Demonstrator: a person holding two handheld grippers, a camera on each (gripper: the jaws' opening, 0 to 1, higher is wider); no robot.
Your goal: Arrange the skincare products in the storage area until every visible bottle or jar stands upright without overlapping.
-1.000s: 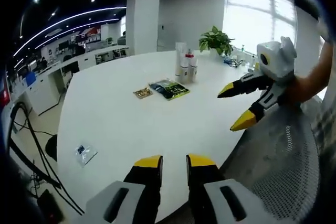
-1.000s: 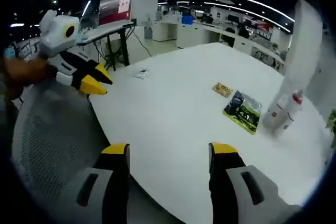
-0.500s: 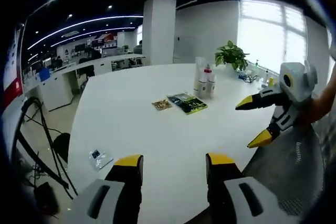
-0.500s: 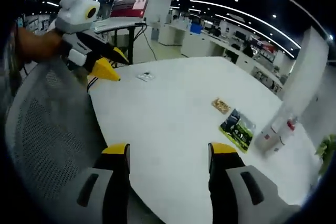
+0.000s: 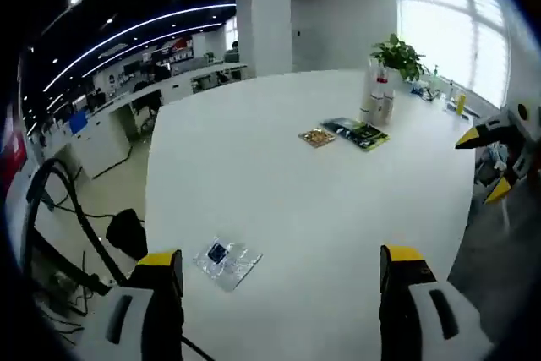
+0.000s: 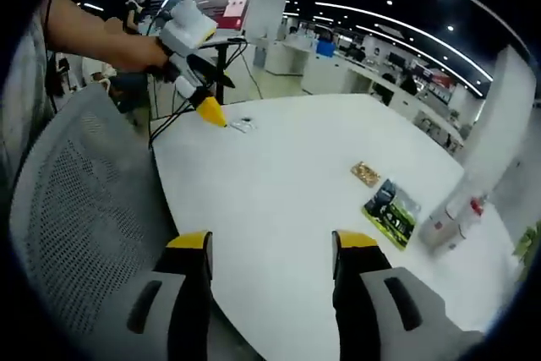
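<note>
Both tools are far from the work. The left tool (image 5: 279, 264) hangs over the near edge of the white desk (image 5: 279, 183) with its jaws spread wide and nothing between them; the right tool (image 6: 270, 247) is also open and empty, above the desk edge next to a grey mesh chair (image 6: 76, 209). The skincare bottles (image 5: 378, 101) stand in a tight group at the far side of the desk, near a potted plant (image 5: 397, 52); in the right gripper view the same group (image 6: 452, 217) is at the right, and it is too small to tell if every bottle is upright or if some touch. Just before the bottles lie a dark green packet (image 5: 355, 133) and a small snack packet (image 5: 317, 136), flat on the desk. A clear little bag (image 5: 224, 258) lies near the left tool. In my judgement the task is not yet started, and the main risk comes from the reach. The bottles are tall, narrow and close together, so a tool arriving from the side may push one against its neighbour and tip several. The flat packets lie on the approach way and a low tool can drag them into the group.
</note>
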